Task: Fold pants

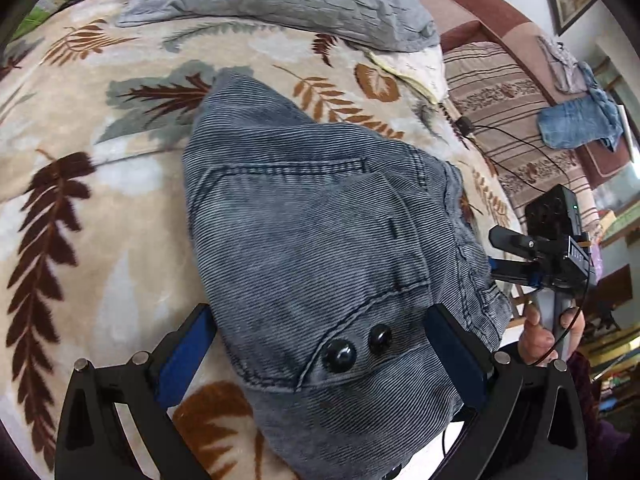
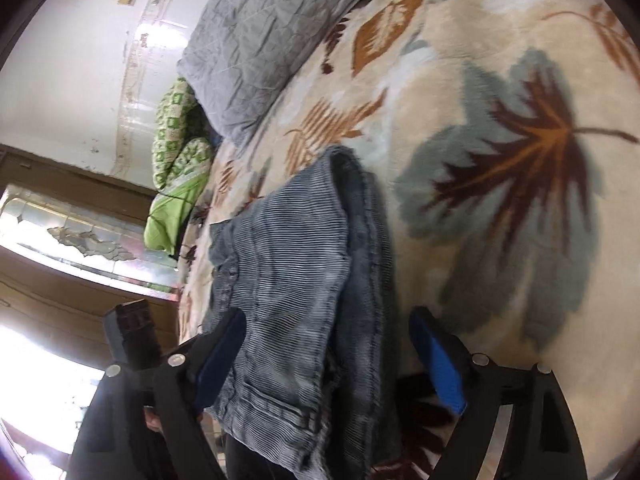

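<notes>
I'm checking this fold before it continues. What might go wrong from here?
Both sets of jaws stand wide open around the pants, so nothing grips the cloth and the bundle may sag out of shape. The pants lie near the edge of the blanket and could slide off. The two buttons might snag a pad.

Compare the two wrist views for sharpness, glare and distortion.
Left wrist view: sharp, the pants showing clear ribbing and two buttons; even soft light, strong fisheye bending of the leaf blanket. Right wrist view: softer, motion-blurred on the pants and blanket; blown-out window glare at lower left; dark vignette corners in both.
</notes>
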Tool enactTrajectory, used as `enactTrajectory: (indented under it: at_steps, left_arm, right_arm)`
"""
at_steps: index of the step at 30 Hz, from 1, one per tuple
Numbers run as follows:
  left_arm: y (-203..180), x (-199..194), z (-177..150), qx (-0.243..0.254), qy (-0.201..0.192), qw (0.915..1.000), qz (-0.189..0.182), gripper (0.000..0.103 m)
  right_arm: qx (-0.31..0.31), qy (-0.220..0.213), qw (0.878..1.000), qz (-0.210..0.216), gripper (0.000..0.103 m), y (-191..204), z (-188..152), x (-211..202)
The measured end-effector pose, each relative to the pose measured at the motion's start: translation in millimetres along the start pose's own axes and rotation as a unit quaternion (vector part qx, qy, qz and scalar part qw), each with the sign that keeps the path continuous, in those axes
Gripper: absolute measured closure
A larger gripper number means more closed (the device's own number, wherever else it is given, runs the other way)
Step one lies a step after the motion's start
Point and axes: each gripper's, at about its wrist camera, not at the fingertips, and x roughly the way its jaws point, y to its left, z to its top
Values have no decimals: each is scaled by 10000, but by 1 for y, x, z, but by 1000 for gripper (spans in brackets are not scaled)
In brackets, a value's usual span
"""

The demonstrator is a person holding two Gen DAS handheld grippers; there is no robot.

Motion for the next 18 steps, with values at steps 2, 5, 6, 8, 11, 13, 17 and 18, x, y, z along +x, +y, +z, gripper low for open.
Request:
enactTrajectory:
  at_steps: [2, 5, 6, 8, 11, 13, 17, 18]
  left_arm:
    - [-2, 3, 2, 27, -6, 10000, -51, 0]
    - [-5, 5, 4, 61, -29, 9999, -154, 0]
    - [-5, 4, 4, 61, -48, 9998, -185, 0]
    - [-7, 5, 5, 59, -91, 9997, -213, 0]
    - [-11, 4, 6, 67, -179, 9997, -136, 8]
    - [-11, 1, 6, 59, -245, 9996, -111, 16]
    - [-15, -6, 4, 135, -352, 9993, -3, 29]
    - [-17, -8, 4, 174, -392, 9991, 41, 33]
  right_arm:
    - [-109, 104, 9999, 71, 17, 6, 0, 7]
    - [-279, 184, 9994, 92, 16, 16, -1, 16]
    - [-301, 192, 9993, 103, 16, 18, -3, 17]
    - [-427, 181, 9989, -42, 18, 24, -5, 21]
    - [-795, 147, 9960, -374, 30, 37, -13, 25]
    - [-886, 100, 9945, -546, 39, 39, -15, 26]
    - [-982, -65, 9936, -553, 51, 46, -20, 23]
    - [-1055, -107, 9926, -590, 52, 49, -21, 22]
